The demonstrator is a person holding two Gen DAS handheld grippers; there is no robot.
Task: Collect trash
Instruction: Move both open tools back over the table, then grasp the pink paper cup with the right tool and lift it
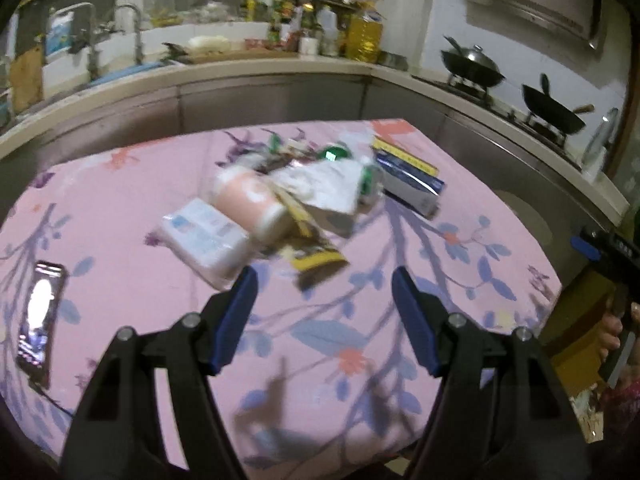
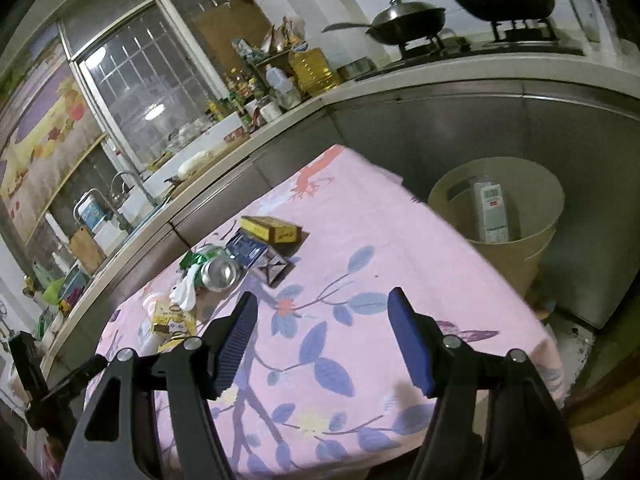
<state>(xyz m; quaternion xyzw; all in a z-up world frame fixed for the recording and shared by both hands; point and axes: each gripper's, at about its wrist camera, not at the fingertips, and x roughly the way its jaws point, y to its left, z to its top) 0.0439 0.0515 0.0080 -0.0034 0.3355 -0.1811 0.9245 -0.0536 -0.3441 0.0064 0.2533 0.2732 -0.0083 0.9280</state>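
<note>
Both grippers hover over the pink table (image 2: 400,240), fingers spread wide, holding nothing; the left gripper (image 1: 324,280) faces the trash pile (image 1: 296,196); best to straddle one piece squarely, then carry it to the bin (image 2: 520,256) beside the table's far corner.

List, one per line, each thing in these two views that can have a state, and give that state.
Left tool: open, empty.
Right tool: open, empty.
Beige round plastic bin: upright, a white carton inside.
Silver drink can: lying on its side.
Pink paper cup: tipped over.
Black smartphone: screen lit.
Yellow cardboard box: lying flat.
</note>
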